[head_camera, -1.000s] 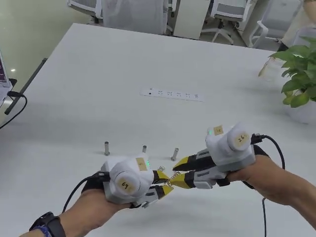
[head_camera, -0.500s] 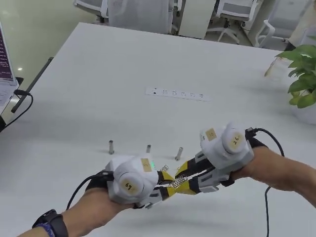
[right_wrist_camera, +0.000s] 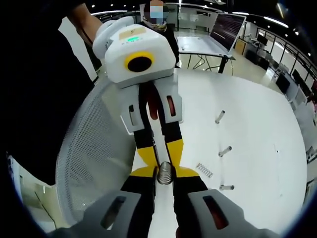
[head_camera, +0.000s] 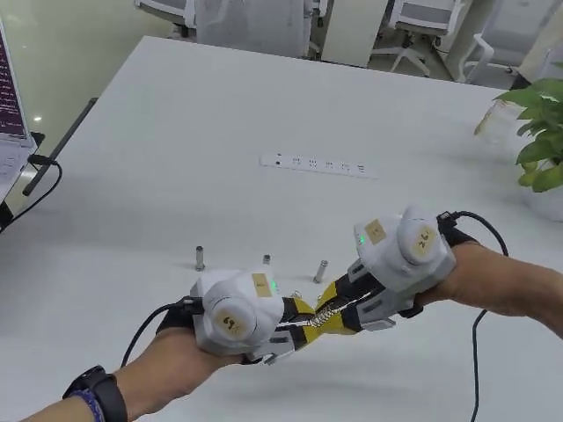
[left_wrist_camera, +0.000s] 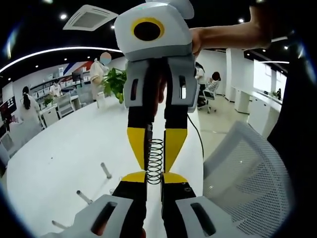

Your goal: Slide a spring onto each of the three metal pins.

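Note:
A small metal spring (head_camera: 326, 307) hangs in the air between both grippers, just above the white table (head_camera: 264, 105). My left gripper (head_camera: 307, 320) is shut on one end of the spring (left_wrist_camera: 155, 161). My right gripper (head_camera: 329, 309) meets it head-on and is shut on the same spring (right_wrist_camera: 165, 173). Three short metal pins stand upright in a row just beyond the grippers: left pin (head_camera: 200, 258), middle pin (head_camera: 266, 260), right pin (head_camera: 320, 271). No spring is on any of them. A second spring (right_wrist_camera: 203, 170) lies loose on the table near the pins.
A white power strip (head_camera: 318, 165) lies mid-table beyond the pins. A potted plant (head_camera: 541, 141) stands at the right edge, and a laptop (head_camera: 9, 114) with a black cable (head_camera: 40, 167) at the left. Office chairs (head_camera: 255, 22) line the far edge.
The two grippers have drawn together. The right gripper's jaws, spread a second ago, have shut on the spring held by the left gripper. The pins stay put.

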